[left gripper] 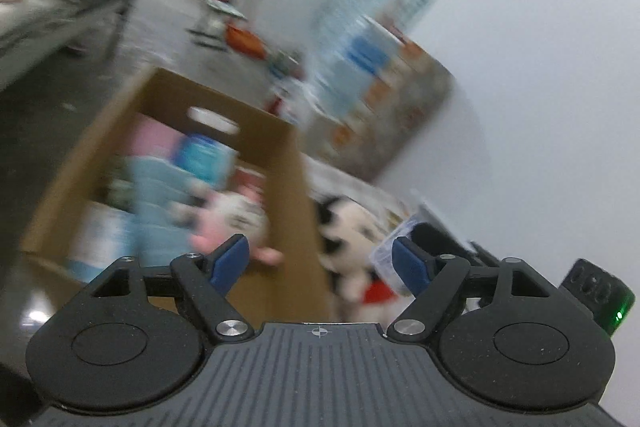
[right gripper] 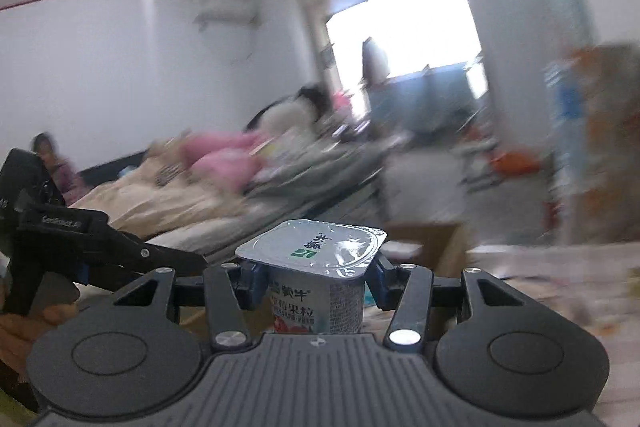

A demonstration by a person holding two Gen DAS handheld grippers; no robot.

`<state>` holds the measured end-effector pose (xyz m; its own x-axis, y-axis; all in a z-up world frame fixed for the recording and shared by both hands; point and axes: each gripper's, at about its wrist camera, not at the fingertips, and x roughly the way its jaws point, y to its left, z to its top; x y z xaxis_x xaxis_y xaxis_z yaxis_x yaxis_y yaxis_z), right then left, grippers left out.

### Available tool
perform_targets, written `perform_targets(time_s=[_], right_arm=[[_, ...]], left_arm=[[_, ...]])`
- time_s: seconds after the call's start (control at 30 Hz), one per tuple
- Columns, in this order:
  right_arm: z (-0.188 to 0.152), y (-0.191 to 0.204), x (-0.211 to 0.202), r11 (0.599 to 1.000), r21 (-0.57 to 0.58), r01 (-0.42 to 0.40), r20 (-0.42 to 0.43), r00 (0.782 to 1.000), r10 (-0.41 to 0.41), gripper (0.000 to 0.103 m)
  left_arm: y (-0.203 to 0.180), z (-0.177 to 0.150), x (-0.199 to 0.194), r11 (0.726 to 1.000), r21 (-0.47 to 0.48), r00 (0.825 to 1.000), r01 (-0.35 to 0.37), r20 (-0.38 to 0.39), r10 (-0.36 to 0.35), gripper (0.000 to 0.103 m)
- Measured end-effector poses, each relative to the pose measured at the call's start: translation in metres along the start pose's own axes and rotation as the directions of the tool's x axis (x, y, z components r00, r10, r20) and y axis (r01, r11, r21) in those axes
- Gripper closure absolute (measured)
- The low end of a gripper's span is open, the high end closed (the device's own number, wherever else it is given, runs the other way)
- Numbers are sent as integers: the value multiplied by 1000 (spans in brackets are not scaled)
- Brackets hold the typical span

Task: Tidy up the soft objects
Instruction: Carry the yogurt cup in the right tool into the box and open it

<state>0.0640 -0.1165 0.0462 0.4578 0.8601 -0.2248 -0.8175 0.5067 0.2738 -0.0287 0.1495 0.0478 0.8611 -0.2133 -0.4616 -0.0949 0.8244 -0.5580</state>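
In the left wrist view my left gripper (left gripper: 320,263) is open, nothing between its blue pads (left gripper: 230,261). Beyond it stands an open cardboard box (left gripper: 280,163) holding a pink and white plush (left gripper: 236,219) and blue and white packets (left gripper: 160,195). A black and white plush with a red patch (left gripper: 352,243) lies just right of the box. In the right wrist view my right gripper (right gripper: 316,275) is shut on a white yoghurt cup with a foil lid (right gripper: 316,267), held upright. The other gripper (right gripper: 80,235) shows at the left edge, with a hand under it.
A bed with beige bedding (right gripper: 160,195) and pink soft items (right gripper: 224,159) stretches across the room. A person (right gripper: 48,151) sits at the far left. A colourful board (left gripper: 384,99) leans on the white wall. A bright window (right gripper: 404,27) is at the back.
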Motion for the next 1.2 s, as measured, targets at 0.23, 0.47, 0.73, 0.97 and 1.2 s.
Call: perform_targets(time_s=[0.23,0.47,0.73,0.97,1.2], right_arm=[[-19,32,144,996,53,-67,-343,936,81,33],[-59,38,216,999,46,0,-583,812,27,32],[-66,45,224,998,-60,25,-638,768,-57,30],[-59,47,211,998,-63,15,-659,751,-53,30],[-35,30,250,995,94,43,-682,731,33,28]], left_arm=[[78,4,-27,986,-145,993,-80,80,92,24],[120,7,-37,970,-223,987,-94,110,121,23],[139,5,-31,961,-263,989,-86,94,114,24],[145,2,-29,961,-266,992,-69,84,94,23],[150,3,-35,959,-273,990,-74,97,104,23]])
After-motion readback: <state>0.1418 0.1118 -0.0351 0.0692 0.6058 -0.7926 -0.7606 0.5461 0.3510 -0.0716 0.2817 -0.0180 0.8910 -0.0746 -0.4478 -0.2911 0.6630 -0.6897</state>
